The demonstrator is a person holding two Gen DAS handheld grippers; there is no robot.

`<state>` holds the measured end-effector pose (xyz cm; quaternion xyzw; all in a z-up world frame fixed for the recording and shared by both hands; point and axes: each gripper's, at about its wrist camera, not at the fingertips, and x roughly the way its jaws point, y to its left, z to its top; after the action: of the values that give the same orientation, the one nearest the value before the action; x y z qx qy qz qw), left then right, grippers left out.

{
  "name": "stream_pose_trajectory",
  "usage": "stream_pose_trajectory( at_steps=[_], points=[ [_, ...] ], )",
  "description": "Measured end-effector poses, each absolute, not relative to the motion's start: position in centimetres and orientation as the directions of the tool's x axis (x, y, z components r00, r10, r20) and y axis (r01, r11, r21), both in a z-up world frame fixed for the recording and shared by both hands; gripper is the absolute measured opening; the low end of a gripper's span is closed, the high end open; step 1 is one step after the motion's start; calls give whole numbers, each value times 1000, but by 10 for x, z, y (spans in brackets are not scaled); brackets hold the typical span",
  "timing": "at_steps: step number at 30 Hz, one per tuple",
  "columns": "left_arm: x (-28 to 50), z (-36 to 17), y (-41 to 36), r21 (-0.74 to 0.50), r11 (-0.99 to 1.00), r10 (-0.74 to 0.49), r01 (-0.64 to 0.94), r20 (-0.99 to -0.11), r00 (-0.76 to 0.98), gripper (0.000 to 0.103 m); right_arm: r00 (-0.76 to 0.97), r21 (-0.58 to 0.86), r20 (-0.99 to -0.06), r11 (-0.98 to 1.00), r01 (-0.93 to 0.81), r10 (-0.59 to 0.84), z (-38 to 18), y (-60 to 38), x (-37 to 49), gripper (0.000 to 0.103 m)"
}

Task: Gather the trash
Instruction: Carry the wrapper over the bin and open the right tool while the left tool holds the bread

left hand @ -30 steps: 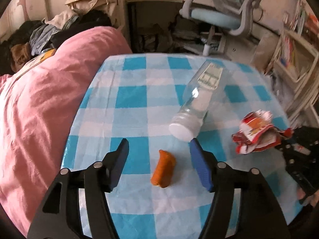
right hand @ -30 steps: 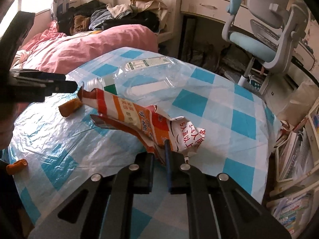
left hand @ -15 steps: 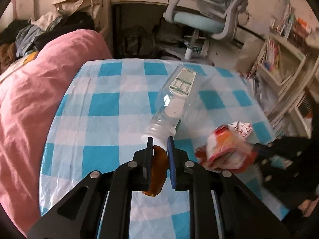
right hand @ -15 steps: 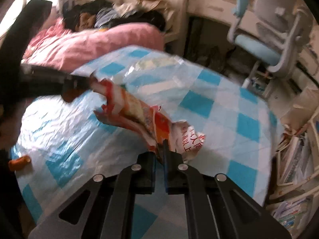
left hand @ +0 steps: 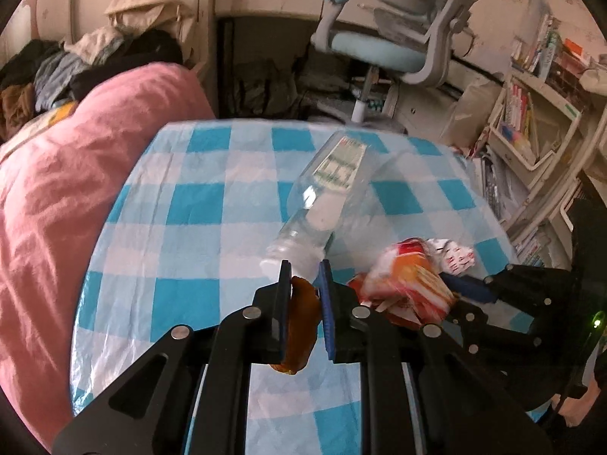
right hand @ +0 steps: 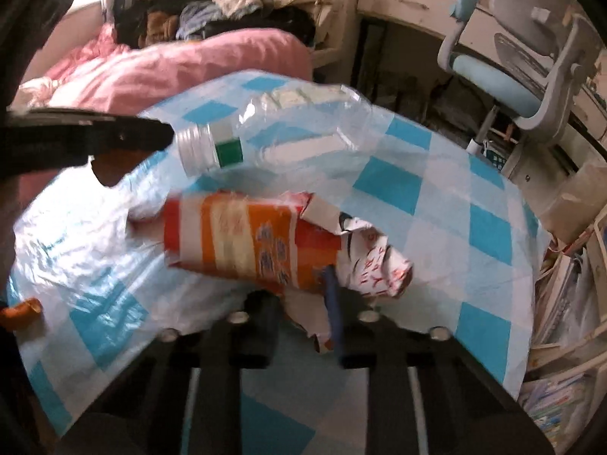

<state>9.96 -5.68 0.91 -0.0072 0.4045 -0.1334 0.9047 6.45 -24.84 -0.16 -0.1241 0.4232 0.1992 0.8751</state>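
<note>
My left gripper (left hand: 303, 275) is shut on an orange-brown scrap of peel (left hand: 299, 326), which hangs between the pads just above the checked tablecloth (left hand: 197, 204). A clear plastic bottle (left hand: 326, 189) lies on its side right beyond the fingertips, cap toward me. My right gripper (right hand: 307, 292) is shut on a crumpled red, orange and white snack wrapper (right hand: 258, 242), held above the cloth. In the right wrist view the left gripper (right hand: 114, 136) reaches in from the left with the peel (right hand: 114, 168) under it, next to the bottle (right hand: 288, 132).
A second small orange scrap (right hand: 21, 313) lies at the table's near left edge. A pink quilt (left hand: 57, 189) on a bed borders the table's left side. A blue-grey office chair (left hand: 387, 38) stands behind, and crowded bookshelves (left hand: 531, 132) stand at the right.
The left gripper went from wide open around the peel to shut on it, and has moved toward the bottle's cap. The wrapper in the right gripper has swung and sits closer to the left gripper.
</note>
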Motion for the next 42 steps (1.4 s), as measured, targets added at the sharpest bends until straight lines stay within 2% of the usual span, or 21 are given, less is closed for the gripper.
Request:
stream_pose_trajectory(
  at_steps=[7,16,28,33,42],
  points=[
    [78,23,-71,-69,964,-235,256,-668,706,14,589,36,-739,893,-448,326,17,-249,52,4],
    [29,41,-69,-46,970,-214,238,-627,749,14,628,172,-657,894,-414,417,41,-255,13,4],
    [-61,72,-59,-4,972,-187,233,-609,770,14,639,413,-494,806,-424,589,72,-273,-72,4],
    [-102,76,-56,17,973,-170,229,-618,768,14,600,454,-501,779,-432,624,71,-274,-105,4],
    [-164,73,-54,42,974,-148,224,-633,760,14,496,467,-584,766,-442,642,51,-263,-167,4]
  ],
)
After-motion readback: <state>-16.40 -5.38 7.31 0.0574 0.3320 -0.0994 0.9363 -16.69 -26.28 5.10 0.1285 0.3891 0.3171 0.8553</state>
